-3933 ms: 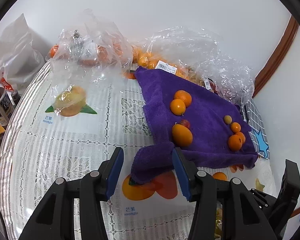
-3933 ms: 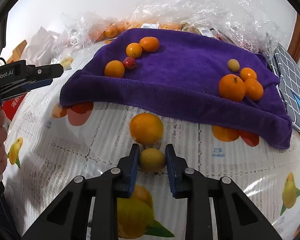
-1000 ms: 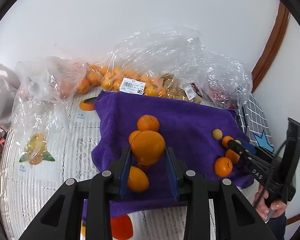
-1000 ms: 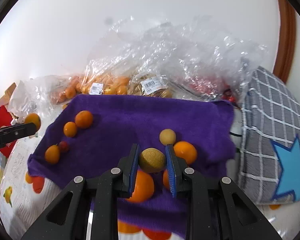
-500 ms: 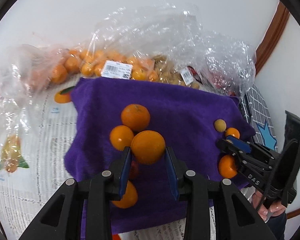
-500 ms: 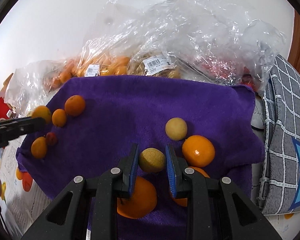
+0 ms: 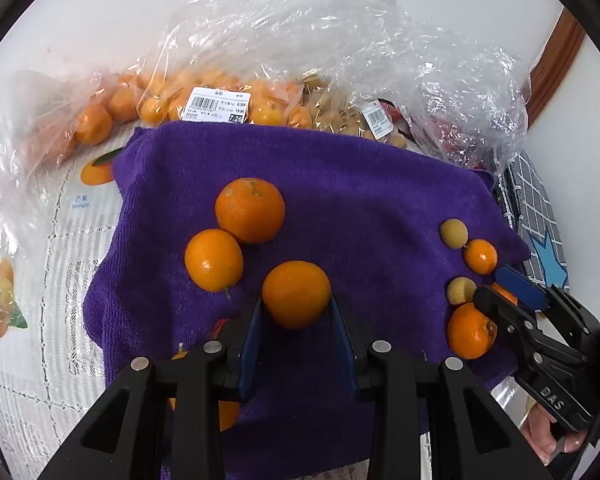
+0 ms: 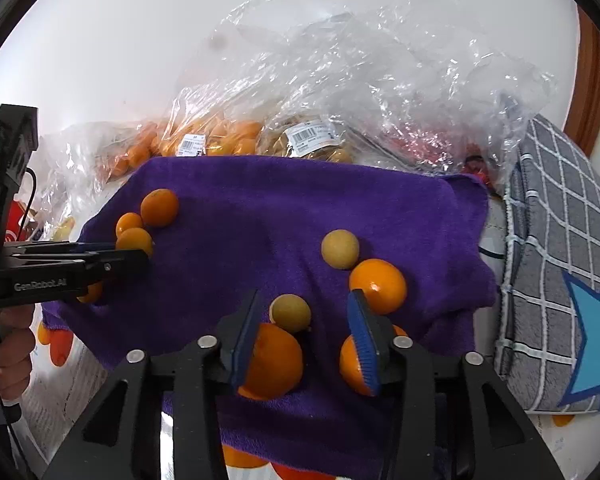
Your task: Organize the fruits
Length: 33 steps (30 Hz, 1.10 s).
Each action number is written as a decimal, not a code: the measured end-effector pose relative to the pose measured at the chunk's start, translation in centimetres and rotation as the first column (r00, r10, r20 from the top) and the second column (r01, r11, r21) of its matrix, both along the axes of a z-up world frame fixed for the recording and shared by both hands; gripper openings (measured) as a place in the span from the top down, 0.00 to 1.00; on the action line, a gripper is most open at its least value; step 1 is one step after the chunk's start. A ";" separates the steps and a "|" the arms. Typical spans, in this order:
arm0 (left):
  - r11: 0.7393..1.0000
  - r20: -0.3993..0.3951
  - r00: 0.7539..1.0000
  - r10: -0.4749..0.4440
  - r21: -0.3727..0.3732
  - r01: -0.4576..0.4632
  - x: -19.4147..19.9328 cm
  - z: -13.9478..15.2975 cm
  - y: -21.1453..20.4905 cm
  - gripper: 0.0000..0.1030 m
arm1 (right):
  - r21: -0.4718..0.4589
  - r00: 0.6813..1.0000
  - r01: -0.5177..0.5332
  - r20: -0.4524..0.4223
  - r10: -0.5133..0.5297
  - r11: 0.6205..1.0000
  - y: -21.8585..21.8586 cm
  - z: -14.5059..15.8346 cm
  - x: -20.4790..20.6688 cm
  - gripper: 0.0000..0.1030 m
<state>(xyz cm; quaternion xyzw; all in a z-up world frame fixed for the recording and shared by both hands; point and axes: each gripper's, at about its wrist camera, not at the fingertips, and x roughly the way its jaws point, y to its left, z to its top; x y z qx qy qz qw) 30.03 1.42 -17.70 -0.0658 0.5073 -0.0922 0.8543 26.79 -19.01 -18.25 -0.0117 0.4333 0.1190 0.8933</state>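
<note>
Right wrist view: right claw (image 8: pixel 303 320) now stands wide open, both pads clear of the yellow fruit (image 8: pixel 290 313), which rests on the towel (image 8: pixel 260 208) between them, touching a big orange (image 8: pixel 274 362) just in front of the left pad. Half a second ago the pads were closed on this fruit above the towel; so it has been released. It sits near a second yellow fruit (image 8: pixel 340 249) and an orange (image 8: pixel 377 286) — the right-hand cluster.

Left wrist view: left claw (image 7: pixel 296 330) grips an orange (image 7: pixel 296 294) between its pads, as it did a second ago, now lower over the towel (image 7: pixel 360 200) and close to two oranges (image 7: pixel 250 210) (image 7: pixel 214 260) of the left cluster. Cannot tell whether the held orange touches the cloth.

Judgement: right-side placement done; small yellow fruit grouped at right, oranges at left. Left orange looks about ready to set down beside its pair. Risk: round fruit may roll on the soft towel when the pads open.

Bags (image 7: pixel 228 92) of more fruit lie behind the towel on the surface.
</note>
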 end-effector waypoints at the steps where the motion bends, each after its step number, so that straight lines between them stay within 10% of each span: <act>1: 1.000 0.002 1.000 0.002 0.014 -0.002 0.0 0.0 -0.2 0.68 | -0.003 1.000 0.003 0.003 -0.003 1.000 0.0 0.1 -0.2 0.52; 18: 0.996 0.069 0.997 0.043 0.069 -0.048 -3.1 3.4 0.5 0.51 | -0.046 0.995 0.104 -0.002 -0.104 0.994 -0.9 1.8 -2.4 0.45; 33: 0.992 0.207 0.975 0.083 0.074 -0.100 -12.4 10.6 0.0 0.46 | -0.046 0.982 0.184 0.054 -0.182 0.982 -1.4 9.5 -10.3 0.25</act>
